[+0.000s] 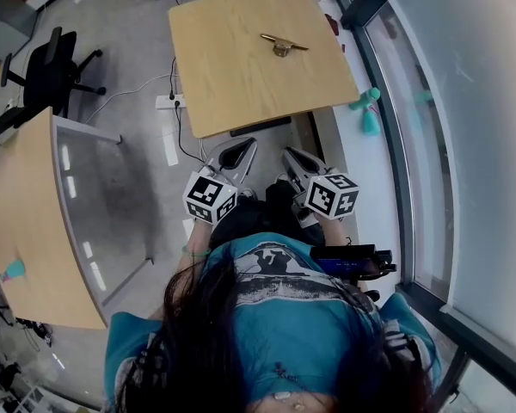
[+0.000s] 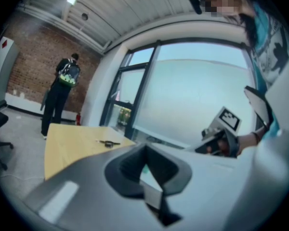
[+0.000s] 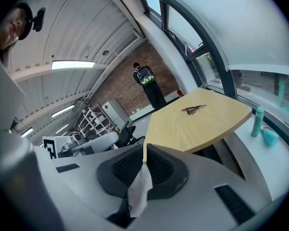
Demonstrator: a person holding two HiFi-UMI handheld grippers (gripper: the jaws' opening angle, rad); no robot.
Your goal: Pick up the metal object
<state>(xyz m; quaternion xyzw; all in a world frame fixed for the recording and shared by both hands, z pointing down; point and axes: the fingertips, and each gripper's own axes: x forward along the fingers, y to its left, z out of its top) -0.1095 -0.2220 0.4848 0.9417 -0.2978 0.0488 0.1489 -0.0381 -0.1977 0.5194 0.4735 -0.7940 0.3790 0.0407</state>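
Note:
The metal object (image 1: 283, 45), a thin brass-coloured bar on a small base, lies near the far middle of a light wooden table (image 1: 241, 76). It shows small and distant in the left gripper view (image 2: 108, 143) and the right gripper view (image 3: 194, 109). Both grippers are held close to the person's body, well short of the table's near edge. The left gripper (image 1: 238, 155) points toward the table with its jaw tips together (image 2: 145, 147) and nothing between them. The right gripper (image 1: 297, 163) is likewise shut and empty (image 3: 144, 146).
A person with a backpack (image 3: 147, 85) stands beyond the table. A black office chair (image 1: 52, 67) and a second wooden desk (image 1: 26, 213) are to the left. A teal bottle (image 1: 370, 119) stands by the glass wall on the right. A power strip (image 1: 170, 101) lies on the floor.

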